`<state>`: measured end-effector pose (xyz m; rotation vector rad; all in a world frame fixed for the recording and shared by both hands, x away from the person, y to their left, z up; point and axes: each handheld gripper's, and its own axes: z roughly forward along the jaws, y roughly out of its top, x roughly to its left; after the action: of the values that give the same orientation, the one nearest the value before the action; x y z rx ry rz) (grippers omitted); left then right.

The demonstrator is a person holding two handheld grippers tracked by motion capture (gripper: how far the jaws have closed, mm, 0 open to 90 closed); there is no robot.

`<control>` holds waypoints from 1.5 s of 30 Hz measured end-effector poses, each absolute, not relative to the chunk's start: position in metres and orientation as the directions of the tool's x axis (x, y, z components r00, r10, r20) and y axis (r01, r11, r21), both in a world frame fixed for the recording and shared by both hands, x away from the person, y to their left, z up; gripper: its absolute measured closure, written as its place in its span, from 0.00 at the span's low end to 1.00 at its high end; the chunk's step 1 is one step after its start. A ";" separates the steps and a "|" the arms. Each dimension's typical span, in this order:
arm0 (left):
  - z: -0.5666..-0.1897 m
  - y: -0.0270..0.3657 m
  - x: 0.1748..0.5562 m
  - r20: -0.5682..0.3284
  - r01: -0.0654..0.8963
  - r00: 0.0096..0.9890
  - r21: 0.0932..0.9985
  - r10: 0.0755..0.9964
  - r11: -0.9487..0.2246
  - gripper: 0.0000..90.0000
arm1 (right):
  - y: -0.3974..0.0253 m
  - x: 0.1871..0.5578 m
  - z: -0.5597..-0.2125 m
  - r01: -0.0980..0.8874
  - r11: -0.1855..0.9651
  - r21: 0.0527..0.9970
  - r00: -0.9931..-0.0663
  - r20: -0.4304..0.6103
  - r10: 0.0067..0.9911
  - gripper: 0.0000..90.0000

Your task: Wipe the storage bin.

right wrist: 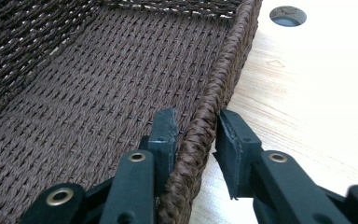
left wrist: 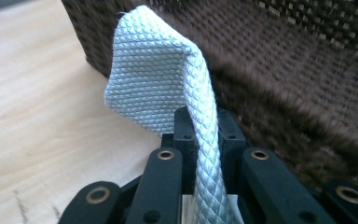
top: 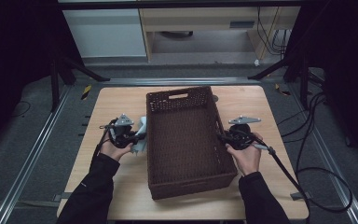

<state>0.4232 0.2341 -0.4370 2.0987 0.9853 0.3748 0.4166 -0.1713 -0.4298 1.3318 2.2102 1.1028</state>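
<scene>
Two tools: left tool [left wrist: 200,135] pinches cloth [left wrist: 156,74]; right tool [right wrist: 196,135] straddles basket rim [right wrist: 223,70].

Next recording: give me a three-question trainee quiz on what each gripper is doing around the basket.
1. True or false: the left gripper is shut on the white cloth.
2. Which part of the brown woven basket does the right gripper straddle? A) a handle hole B) the side rim C) the floor
3. Fill in: the white cloth hangs ____ the basket, beside its wall.

Key: 1 true. 2 B; one finger is inside the rim, the other outside, with a gap left on the outer side. 3 outside.
</scene>
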 end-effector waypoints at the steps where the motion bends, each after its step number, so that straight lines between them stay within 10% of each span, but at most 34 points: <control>1: -0.442 0.233 0.423 -0.060 0.535 0.658 0.740 0.751 -0.409 0.91 | -0.171 0.416 -0.430 0.597 0.261 0.759 -0.505 0.102 0.857 0.73; 45: -0.478 0.226 0.385 -0.082 0.577 0.686 0.667 0.723 -0.471 0.91 | -0.170 0.414 -0.429 0.601 0.249 0.760 -0.475 0.090 0.875 0.78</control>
<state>0.3848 0.2255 -0.4782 2.2100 0.9920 0.2759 0.4143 -0.1699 -0.4294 1.3557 2.1750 1.0787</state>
